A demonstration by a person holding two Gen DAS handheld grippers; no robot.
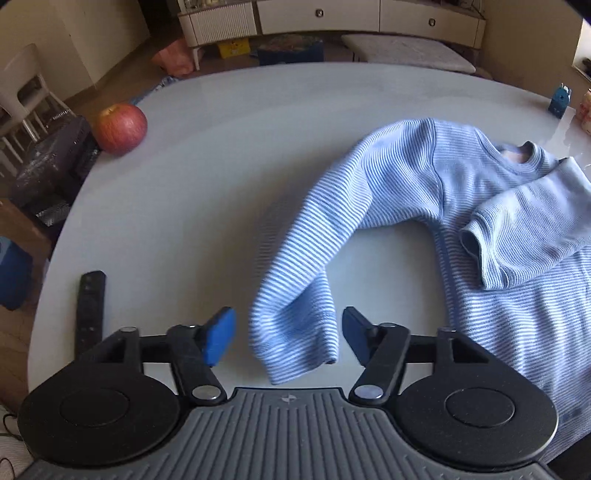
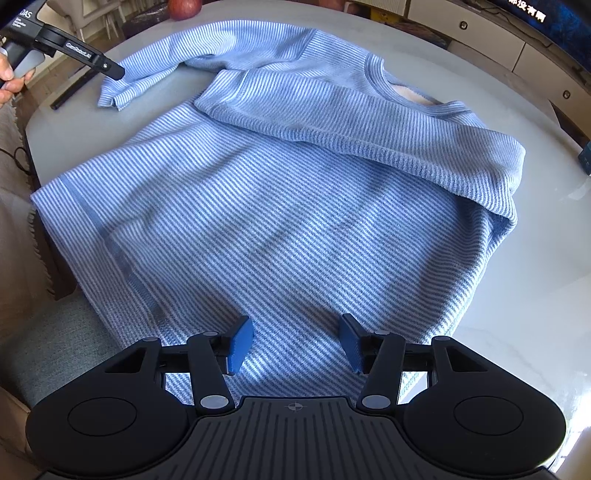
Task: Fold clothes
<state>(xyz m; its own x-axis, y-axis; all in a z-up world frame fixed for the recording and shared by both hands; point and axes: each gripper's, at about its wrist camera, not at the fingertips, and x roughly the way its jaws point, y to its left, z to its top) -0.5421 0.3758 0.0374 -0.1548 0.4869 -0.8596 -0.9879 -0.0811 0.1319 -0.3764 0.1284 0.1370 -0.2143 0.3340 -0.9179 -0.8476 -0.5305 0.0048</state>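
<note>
A blue-and-white striped sweater (image 2: 258, 221) lies front up on the white table (image 1: 221, 184). One sleeve (image 2: 351, 125) is folded across its chest. The other sleeve (image 1: 303, 251) arches out to the side, and its cuff (image 1: 295, 343) hangs, slightly blurred, between the fingers of my left gripper (image 1: 286, 339). The blue pads (image 1: 219, 339) stand apart from the cuff, so that gripper is open. In the right wrist view the left gripper (image 2: 114, 72) sits over the cuff at the top left. My right gripper (image 2: 295, 343) is open just above the sweater's hem, with nothing pinched.
A red apple (image 1: 120, 127) sits near the table's far left edge. A black remote (image 1: 89, 310) lies at the near left edge. A small blue figure (image 1: 559, 101) stands at the far right. A white chair (image 1: 22, 92) and cabinets (image 1: 332, 18) are beyond the table.
</note>
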